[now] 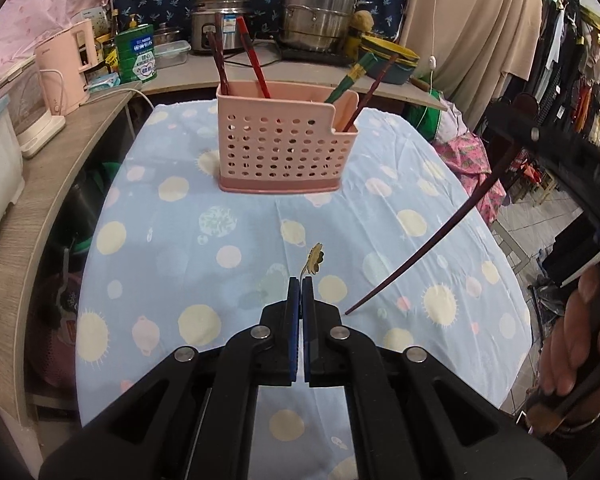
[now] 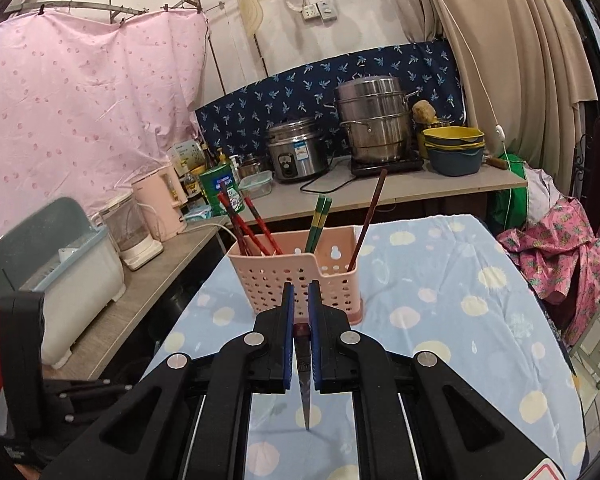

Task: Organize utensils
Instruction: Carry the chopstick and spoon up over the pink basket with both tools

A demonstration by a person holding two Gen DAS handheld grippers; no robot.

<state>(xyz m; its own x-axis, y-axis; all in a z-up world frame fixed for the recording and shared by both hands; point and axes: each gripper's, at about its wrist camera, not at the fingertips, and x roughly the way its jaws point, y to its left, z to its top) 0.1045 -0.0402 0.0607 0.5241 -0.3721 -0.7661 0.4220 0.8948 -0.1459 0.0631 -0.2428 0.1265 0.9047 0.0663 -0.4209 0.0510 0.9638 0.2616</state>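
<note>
A pink perforated caddy (image 1: 284, 148) (image 2: 296, 280) stands upright at the far middle of the table. It holds red chopsticks (image 1: 254, 60), a green-and-yellow pair (image 2: 318, 224), one dark chopstick (image 2: 370, 220) and a pink spoon (image 1: 348, 108). My left gripper (image 1: 301, 280) is shut on a thin utensil with a gold flower-shaped end (image 1: 315, 260), held above the cloth in front of the caddy. My right gripper (image 2: 300, 288) (image 1: 528, 136) is shut on a dark brown chopstick (image 1: 432, 236) (image 2: 306, 392). The chopstick slants down with its tip near the cloth. A hand (image 1: 572, 344) holds the right gripper.
The table wears a light blue cloth with pale dots (image 1: 204, 240), and its edges drop off left and right. A counter behind and to the left carries a rice cooker (image 2: 296, 152), a steel steamer pot (image 2: 374, 120), stacked bowls (image 2: 454, 148) and a pink kettle (image 1: 72, 68). Clothes hang at the right.
</note>
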